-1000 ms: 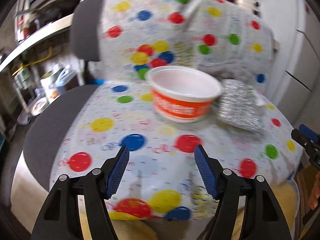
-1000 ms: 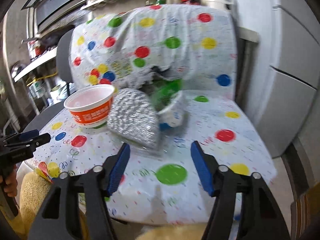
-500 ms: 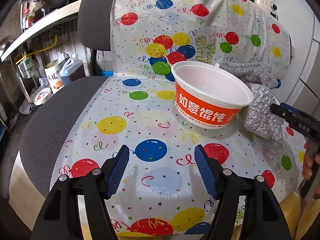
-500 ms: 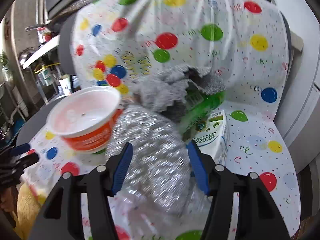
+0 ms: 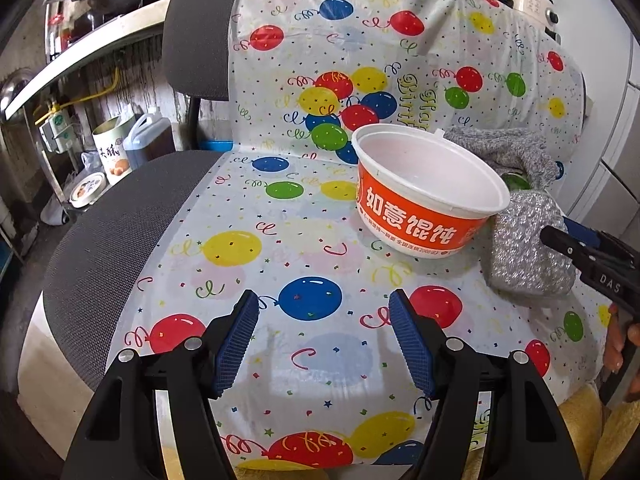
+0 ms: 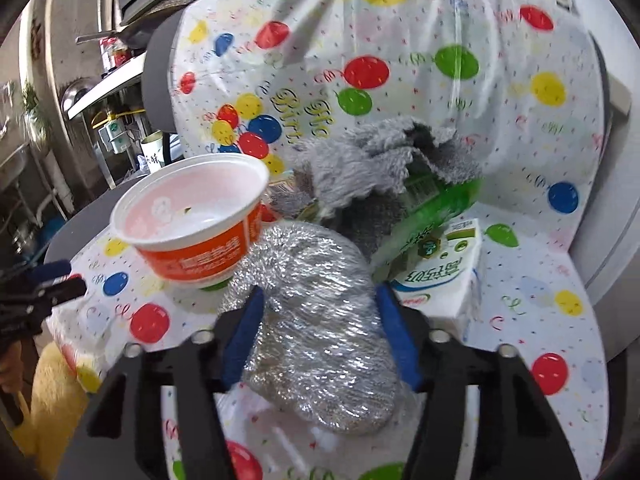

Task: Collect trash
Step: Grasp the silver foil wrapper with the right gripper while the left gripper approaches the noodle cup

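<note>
I operate both hand-held grippers over a chair draped in a balloon-print plastic sheet [image 5: 280, 248]. The trash sits in the centre and right of the frame: an orange instant-food bowl [image 6: 192, 220], a silver glitter pouch [image 6: 316, 320], a green bottle [image 6: 436, 208] under a grey cloth [image 6: 360, 160], and a milk carton [image 6: 440, 280].

Right gripper [image 6: 320, 336]: the jaws have just been closing and now straddle the silver glitter pouch, blue pads at its two sides. Whether the pads already press on it I cannot tell, as motion blur hides the contact line. Left gripper [image 5: 320, 340]: jaws apart, nothing between them, hovering over bare sheet at the lower centre of the left wrist view, well apart from the bowl.

Risks from here:
- The pouch looks soft and slick; a shallow pinch could let it slide out when lifted
- The pouch touches the bowl, and the bottle and carton lie just behind it; dragging rather than lifting could tip the bowl or roll the bottle
- The jaws could pinch the loose sheet with the pouch and pull everything

Change from the earlier frames: the right gripper has advanced from open sheet to around the pouch; the left view has steadied, with the bowl now at the upper right
</note>
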